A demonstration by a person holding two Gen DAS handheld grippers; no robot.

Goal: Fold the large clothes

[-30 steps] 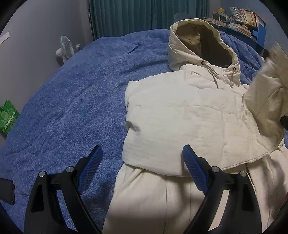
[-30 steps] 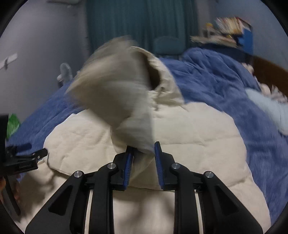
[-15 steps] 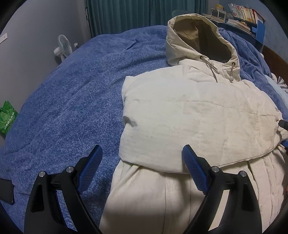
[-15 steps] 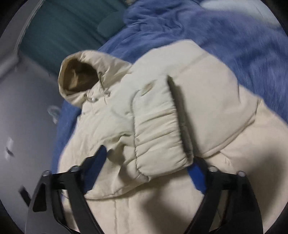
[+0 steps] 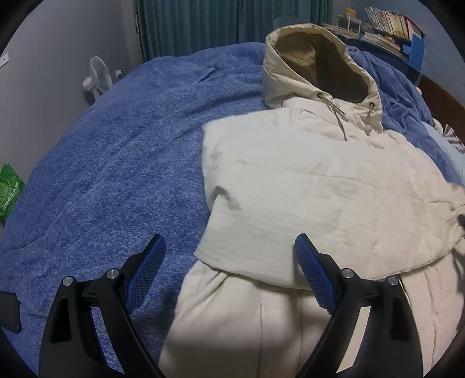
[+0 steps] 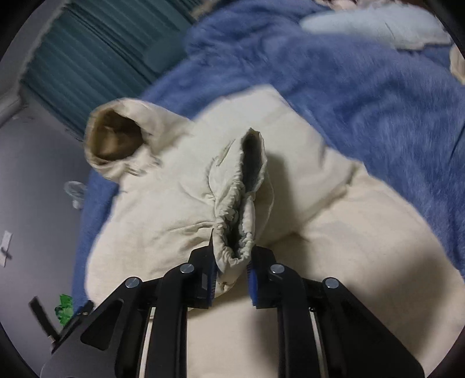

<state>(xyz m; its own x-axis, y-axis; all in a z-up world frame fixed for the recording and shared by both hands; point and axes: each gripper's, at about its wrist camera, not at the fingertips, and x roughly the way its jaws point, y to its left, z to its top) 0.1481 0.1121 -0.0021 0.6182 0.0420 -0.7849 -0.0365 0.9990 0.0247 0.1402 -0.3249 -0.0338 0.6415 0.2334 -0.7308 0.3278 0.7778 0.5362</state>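
Observation:
A cream hooded padded jacket (image 5: pixel 305 189) lies on the blue bed cover (image 5: pixel 116 151), hood (image 5: pixel 316 58) at the far end, one sleeve folded across the chest. My left gripper (image 5: pixel 229 270) is open and empty, hovering over the jacket's lower left edge. In the right wrist view the jacket (image 6: pixel 162 209) fills the middle. My right gripper (image 6: pixel 232 261) is shut on the elastic sleeve cuff (image 6: pixel 235 229), which stands bunched between the pads.
A white fan (image 5: pixel 97 75) stands by the left wall. A green packet (image 5: pixel 8 189) lies on the floor at left. Shelves with books (image 5: pixel 386 26) are at the far right. Teal curtains (image 5: pixel 232 23) hang behind the bed.
The right gripper let go of the sleeve half a second ago, then closed again on the sleeve cuff. The left gripper has stayed open in place.

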